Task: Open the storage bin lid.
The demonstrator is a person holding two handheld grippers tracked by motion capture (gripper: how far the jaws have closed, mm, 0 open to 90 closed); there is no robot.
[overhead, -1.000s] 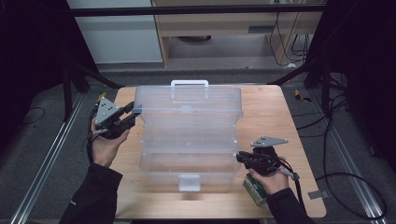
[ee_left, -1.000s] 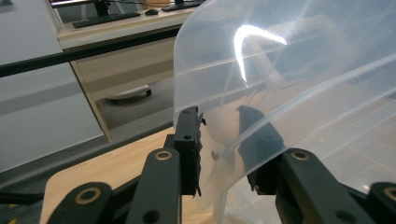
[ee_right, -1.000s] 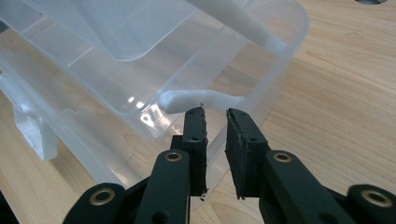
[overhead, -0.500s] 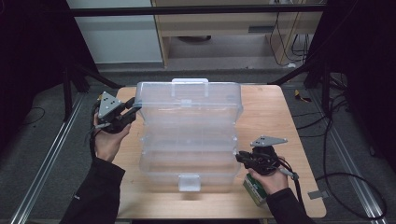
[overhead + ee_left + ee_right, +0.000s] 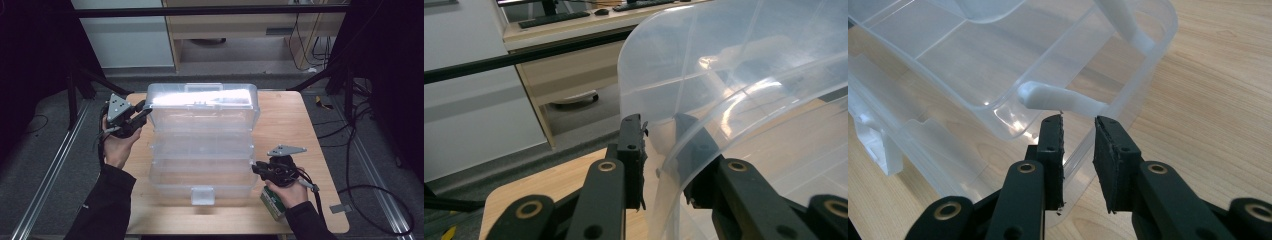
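Note:
A clear plastic tiered box (image 5: 200,167) stands spread open on the wooden table (image 5: 280,115), its white latch (image 5: 202,196) facing me. My left gripper (image 5: 145,111) is at the left end of the raised lid (image 5: 202,102). Its jaws have just been closing and now clamp the lid's curved wall (image 5: 749,75), which runs through my left gripper (image 5: 663,145). At the box's front right corner sits my right gripper (image 5: 256,169). The rim (image 5: 1128,100) passes between the jaws of my right gripper (image 5: 1079,135), which have eased apart a little, below a white pivot arm (image 5: 1058,99).
Bare wood lies right of the box (image 5: 290,130) and along the front edge. Black frame bars (image 5: 75,95) and cables (image 5: 360,150) flank the table. A pale desk (image 5: 564,75) stands behind it.
The lid has tipped further up and stands taller at the back. My left gripper has shifted slightly toward the box with it. The right hand has stayed put.

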